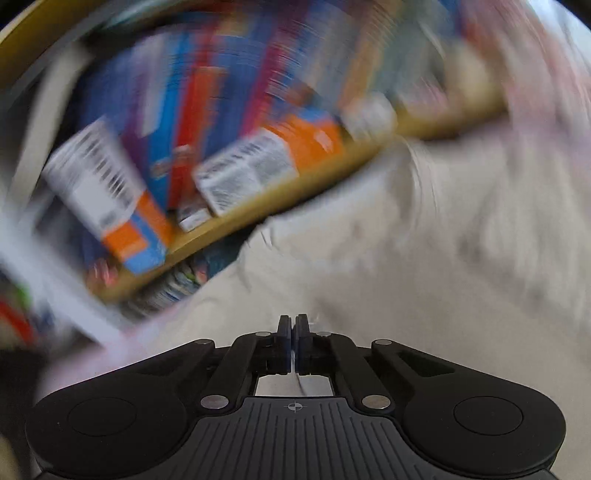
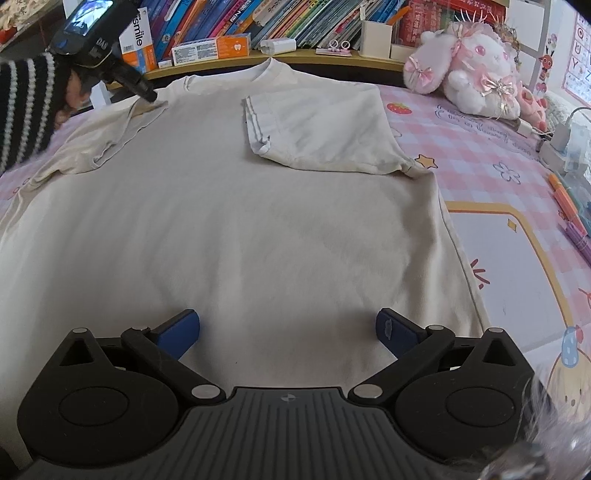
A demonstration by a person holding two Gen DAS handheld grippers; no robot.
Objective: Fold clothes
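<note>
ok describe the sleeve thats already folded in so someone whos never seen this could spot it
Start at the cream T-shirt spread flat over the pink checked cover, collar toward the bookshelf. Go to the shoulder on the side of the pink plush rabbit. The folded sleeve lies doubled inward across the chest, its white-lined cuff pointing at the middle, whereas the other sleeve lies rumpled and spread outward.

Pink checked bed cover (image 2: pixel 476 147) w/ strawberry, star & flower prints. Cream T-shirt (image 2: pixel 229 221) lies flat across most of it, neck toward the far edge, one sleeve folded in over the chest. At the far right corner sits a pink-white plush bunny (image 2: pixel 476 74); along the right edge, markers (image 2: pixel 570 210) & a white charger (image 2: pixel 563 142).
</note>
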